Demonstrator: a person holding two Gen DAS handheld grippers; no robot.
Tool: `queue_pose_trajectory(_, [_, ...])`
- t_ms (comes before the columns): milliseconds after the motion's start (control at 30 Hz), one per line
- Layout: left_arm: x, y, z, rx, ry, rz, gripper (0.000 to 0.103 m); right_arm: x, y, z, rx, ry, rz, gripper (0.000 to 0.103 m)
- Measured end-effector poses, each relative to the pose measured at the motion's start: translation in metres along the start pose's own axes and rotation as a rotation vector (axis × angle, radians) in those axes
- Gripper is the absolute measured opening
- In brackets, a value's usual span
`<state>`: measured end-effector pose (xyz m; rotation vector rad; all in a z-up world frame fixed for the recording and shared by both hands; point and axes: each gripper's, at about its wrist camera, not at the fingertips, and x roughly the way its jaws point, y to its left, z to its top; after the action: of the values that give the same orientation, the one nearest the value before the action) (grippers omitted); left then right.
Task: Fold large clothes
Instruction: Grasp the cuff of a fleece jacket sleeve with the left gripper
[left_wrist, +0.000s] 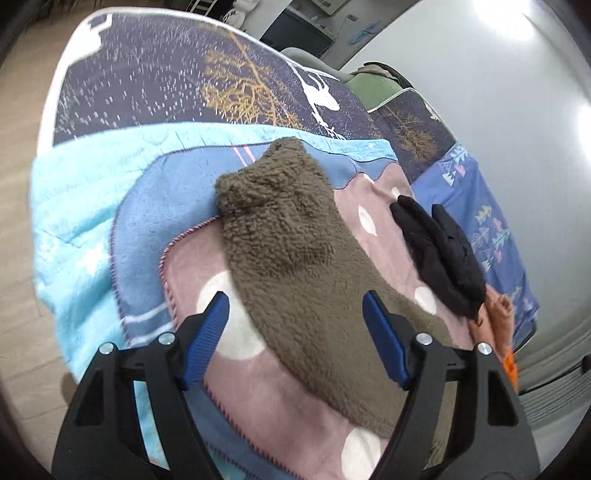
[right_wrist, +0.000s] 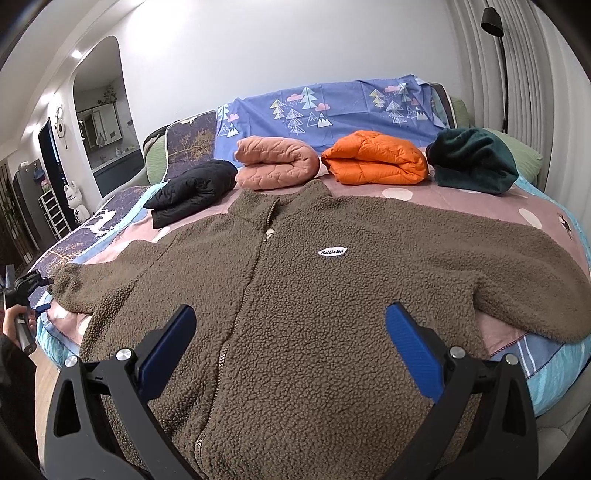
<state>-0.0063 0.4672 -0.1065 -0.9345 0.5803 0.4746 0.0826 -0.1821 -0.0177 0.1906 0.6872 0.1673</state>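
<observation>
A brown fleece jacket (right_wrist: 306, 295) lies spread flat, front up, on the bed, zipped, with both sleeves out to the sides. My right gripper (right_wrist: 290, 325) is open and empty, hovering over the jacket's lower front. My left gripper (left_wrist: 295, 306) is open and empty, above the jacket's left sleeve (left_wrist: 295, 251), whose cuff lies ahead of the fingertips. The left gripper also shows in the right wrist view (right_wrist: 27, 291) at the bed's left edge, held by a hand.
Folded clothes lie along the far side of the bed: a black one (right_wrist: 192, 192), a pink quilted one (right_wrist: 277, 162), an orange one (right_wrist: 373, 157), a dark green one (right_wrist: 472, 160). A pink dotted blanket (left_wrist: 258, 391) covers the bed. A wall (left_wrist: 498, 92) lies beyond, wooden floor (left_wrist: 18, 258) to the left.
</observation>
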Motion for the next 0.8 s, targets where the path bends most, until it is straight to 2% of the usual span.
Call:
queue_pose_trajectory(67, [0.008, 0.007, 0.005, -0.022, 0.004, -0.013, 0.067, -0.001, 0.000, -0.001, 0.006, -0.005, 0.005, 0.102])
queue_pose_trajectory(100, [0.013, 0.009, 0.007, -0.031, 0.008, -0.016, 0.058, -0.002, 0.000, -0.001, 0.005, -0.005, 0.006, 0.102])
queue_pose_trajectory(167, [0.025, 0.013, 0.010, -0.043, 0.026, -0.017, 0.049, -0.004, 0.000, -0.002, -0.001, -0.010, 0.005, 0.102])
queue_pose_trajectory(233, [0.036, 0.016, 0.012, -0.058, 0.043, -0.020, 0.045, -0.007, -0.001, -0.002, 0.002, -0.016, 0.004, 0.102])
queue_pose_trajectory(267, [0.042, 0.019, 0.013, -0.069, 0.047, -0.020, 0.037, -0.008, -0.001, -0.003, 0.003, -0.021, 0.002, 0.102])
queue_pose_trajectory(300, [0.044, 0.020, 0.013, -0.072, 0.044, -0.010, 0.024, -0.010, -0.002, -0.003, 0.007, -0.024, -0.001, 0.102])
queue_pose_trajectory(367, [0.044, 0.026, 0.014, -0.086, 0.030, 0.004, 0.009, -0.013, -0.004, -0.003, 0.019, -0.027, -0.001, 0.102])
queue_pose_trajectory(467, [0.036, 0.031, 0.015, -0.110, -0.002, -0.013, 0.001, -0.017, -0.006, -0.005, 0.025, -0.033, -0.004, 0.102])
queue_pose_trajectory(567, [0.027, 0.030, 0.019, -0.097, -0.015, -0.027, 0.001, -0.018, -0.006, -0.007, 0.026, -0.030, -0.004, 0.102])
queue_pose_trajectory(633, [0.022, 0.031, 0.019, -0.115, -0.011, -0.031, 0.005, -0.018, -0.007, -0.008, 0.029, -0.031, 0.000, 0.102])
queue_pose_trajectory(667, [0.022, 0.031, 0.020, -0.122, -0.006, -0.026, 0.023, -0.018, -0.006, -0.008, 0.030, -0.032, 0.005, 0.102])
queue_pose_trajectory(700, [0.022, 0.031, 0.020, -0.117, 0.005, -0.018, 0.056, -0.018, -0.005, -0.007, 0.031, -0.031, 0.010, 0.102])
queue_pose_trajectory(733, [0.023, 0.029, 0.019, -0.103, 0.015, -0.005, 0.067, -0.018, -0.005, -0.007, 0.029, -0.031, 0.014, 0.102])
queue_pose_trajectory(800, [0.023, 0.023, 0.016, -0.063, 0.014, 0.042, 0.070, -0.017, -0.003, -0.007, 0.022, -0.030, 0.017, 0.102])
